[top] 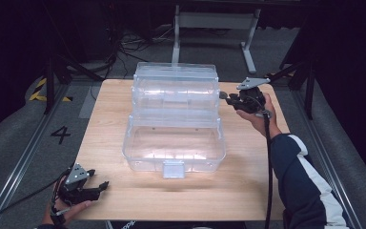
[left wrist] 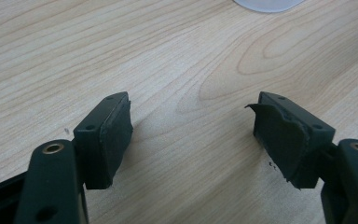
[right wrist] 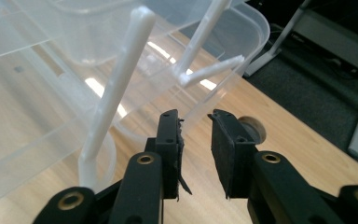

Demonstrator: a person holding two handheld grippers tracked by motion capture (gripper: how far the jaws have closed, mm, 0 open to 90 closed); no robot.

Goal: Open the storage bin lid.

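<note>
Left gripper (top: 100,185) sits nearest the high cam, at the near left corner of the table (top: 248,183), well apart from the clear box (top: 174,143) and off its front-left corner. Hand under it, palm up. Jaws apart, nothing betw. them; in the left gripper view bare wood grain shows in the gap and a pale rounded edge of plastic (left wrist: 268,4) at top.

Largest to smallest, all placed vs. the box:

- Table: light wood top, box stands about mid-table.
- Box: transparent plastic organiser, lid open, stepped trays (top: 175,88) fanned up and back behind the lower tub. Small latch tab (top: 173,169) on the tub's front wall, facing the camera.
- Person's right arm: dark sleeve (top: 305,183) w/ white stripe, comes in from the near right, right of the box.
- Right gripper (top: 225,95): just beside the box's upper right end, tips pointing at the trays. Jaws slightly apart, narrow gap, nothing betw. them. Right gripper view: white tray link arms (right wrist: 121,74) stand close ahead of the pads; contact w/ box – can't tell.
- Grey three-cornered plate (top: 251,83) atop right gripper; cable (top: 269,162) trails down along the sleeve.
</note>
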